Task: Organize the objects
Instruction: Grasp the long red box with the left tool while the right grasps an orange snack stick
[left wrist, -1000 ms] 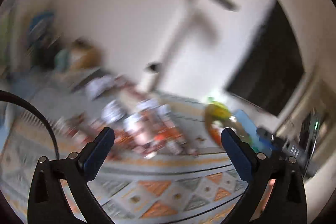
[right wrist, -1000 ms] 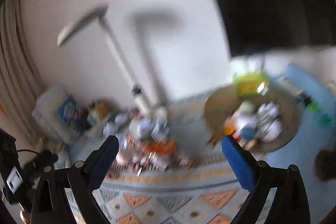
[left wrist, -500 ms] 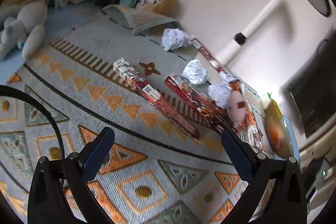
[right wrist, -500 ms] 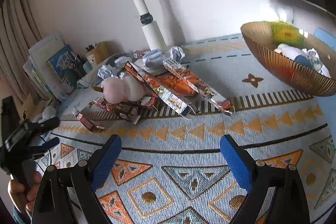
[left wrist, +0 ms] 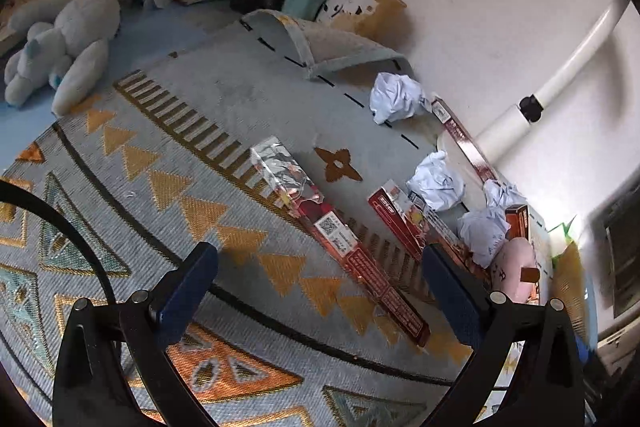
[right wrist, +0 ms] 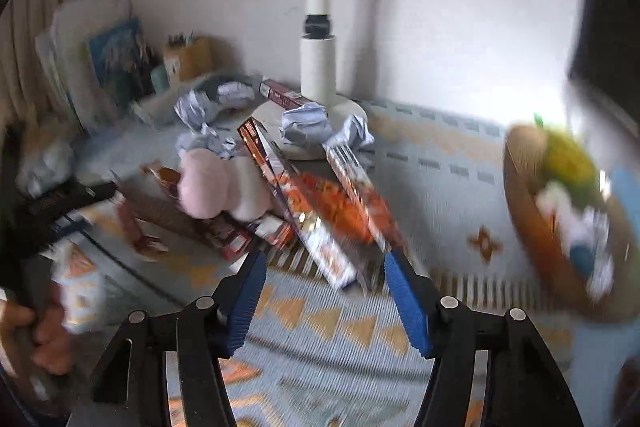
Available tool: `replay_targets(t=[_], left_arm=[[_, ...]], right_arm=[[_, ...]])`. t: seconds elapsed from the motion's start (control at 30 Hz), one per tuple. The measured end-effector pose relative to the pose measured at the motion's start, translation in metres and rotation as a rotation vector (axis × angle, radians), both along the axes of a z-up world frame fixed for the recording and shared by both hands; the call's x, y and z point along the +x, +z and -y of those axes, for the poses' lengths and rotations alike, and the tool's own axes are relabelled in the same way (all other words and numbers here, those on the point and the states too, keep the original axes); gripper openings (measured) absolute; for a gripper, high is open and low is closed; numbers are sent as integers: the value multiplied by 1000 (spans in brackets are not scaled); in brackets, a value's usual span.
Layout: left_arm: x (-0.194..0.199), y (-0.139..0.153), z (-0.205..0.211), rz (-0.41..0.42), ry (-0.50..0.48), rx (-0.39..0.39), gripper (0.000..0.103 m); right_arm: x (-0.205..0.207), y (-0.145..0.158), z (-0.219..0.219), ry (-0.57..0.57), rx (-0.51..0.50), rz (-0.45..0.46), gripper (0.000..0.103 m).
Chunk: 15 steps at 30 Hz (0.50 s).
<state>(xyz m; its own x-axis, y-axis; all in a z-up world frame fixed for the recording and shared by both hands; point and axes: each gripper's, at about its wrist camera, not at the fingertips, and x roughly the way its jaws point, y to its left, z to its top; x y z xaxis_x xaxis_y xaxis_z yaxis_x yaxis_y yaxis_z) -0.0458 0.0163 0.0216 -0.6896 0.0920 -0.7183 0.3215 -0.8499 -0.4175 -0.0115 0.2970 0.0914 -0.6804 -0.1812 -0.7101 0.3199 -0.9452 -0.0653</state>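
Both tongs have dropped from the wall toward the patterned rug. The left tongs hang released above a long red box; the right tongs, also released, close on the blurred, seemingly overlapping box pile mid-rug; nothing gripped yet

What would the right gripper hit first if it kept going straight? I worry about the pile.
Probably the long box lying between the open right gripper fingers' line, at the pile's near edge; motion blur makes depth uncertain.
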Motion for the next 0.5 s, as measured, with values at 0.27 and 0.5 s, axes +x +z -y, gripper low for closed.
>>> replay_targets(t=[0.27, 0.5], left_arm=[[-12, -2, -16, 71, 25, -115, 102], [-38, -5, -59, 155, -88, -329, 82]], right_arm=[[-41, -33, 13, 43, 15, 39, 46], [-52, -32, 16, 7, 31, 26, 38]])
